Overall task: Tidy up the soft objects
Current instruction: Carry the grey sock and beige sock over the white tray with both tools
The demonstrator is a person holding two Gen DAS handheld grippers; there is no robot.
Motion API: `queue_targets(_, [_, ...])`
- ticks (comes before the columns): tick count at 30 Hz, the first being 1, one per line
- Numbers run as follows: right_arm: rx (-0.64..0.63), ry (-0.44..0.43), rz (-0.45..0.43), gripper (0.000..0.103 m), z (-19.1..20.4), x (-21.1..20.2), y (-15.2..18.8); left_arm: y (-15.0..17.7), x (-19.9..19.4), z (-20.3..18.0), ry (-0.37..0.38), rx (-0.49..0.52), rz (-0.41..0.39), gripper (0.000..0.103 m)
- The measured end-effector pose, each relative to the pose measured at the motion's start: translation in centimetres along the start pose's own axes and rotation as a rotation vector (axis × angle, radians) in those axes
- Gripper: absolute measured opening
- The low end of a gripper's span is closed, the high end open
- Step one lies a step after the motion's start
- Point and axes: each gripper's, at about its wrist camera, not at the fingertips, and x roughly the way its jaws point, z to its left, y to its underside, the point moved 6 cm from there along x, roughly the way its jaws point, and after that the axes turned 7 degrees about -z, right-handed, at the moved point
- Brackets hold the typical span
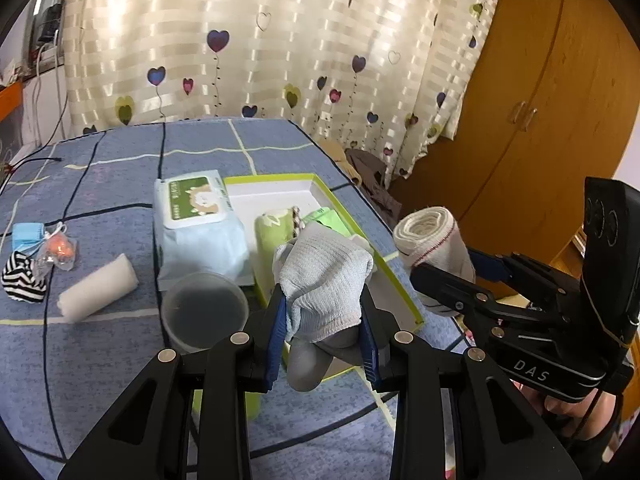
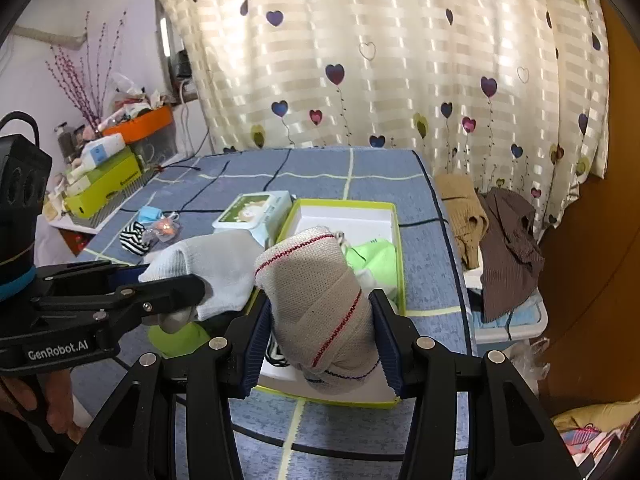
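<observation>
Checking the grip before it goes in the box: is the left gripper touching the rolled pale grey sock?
Touching. The left wrist view shows the left gripper with both blue pads pressed against the rolled pale grey sock.

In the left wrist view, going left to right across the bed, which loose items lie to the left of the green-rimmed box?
Striped black-and-white bundle → blue face mask → small clear bag with orange contents → white roll → wet-wipes pack, which lies against the green-rimmed box.

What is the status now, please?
Left tongs shut on grey sock. Right tongs shut on bandage roll. Both over green box; nothing blocking.
</observation>
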Motion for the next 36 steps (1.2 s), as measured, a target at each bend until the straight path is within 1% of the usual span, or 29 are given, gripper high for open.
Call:
queue_targets(6, [0.022, 0.007, 0.038, 0.047, -1.3, 1.4, 1.1, 1.0, 2.0, -0.6, 0.012, 0.006, 0.053, 0.034])
queue_targets(14, [0.039, 0.014, 0.118, 0.048, -2.6, 4.0, 3.1, 2.8, 4.2, -1.1, 0.040, 0.002, 0.128, 0.034])
queue_targets(24, [0.049, 0.005, 0.204, 0.048, -3.2, 7.8, 5.0, 3.7, 5.9, -0.3, 0.037, -0.019, 0.172, 0.034])
queue_targets(29, [0.054, -0.007, 0.214, 0.048, -3.5, 9.3, 5.0, 3.7, 6.2, 0.0, 0.037, -0.026, 0.178, 0.034])
queue_targets(36, [0.052, -0.023, 0.201, 0.048, -4.1, 11.3, 3.5, 3.7, 7.0, 0.5, 0.020, -0.041, 0.188, 0.034])
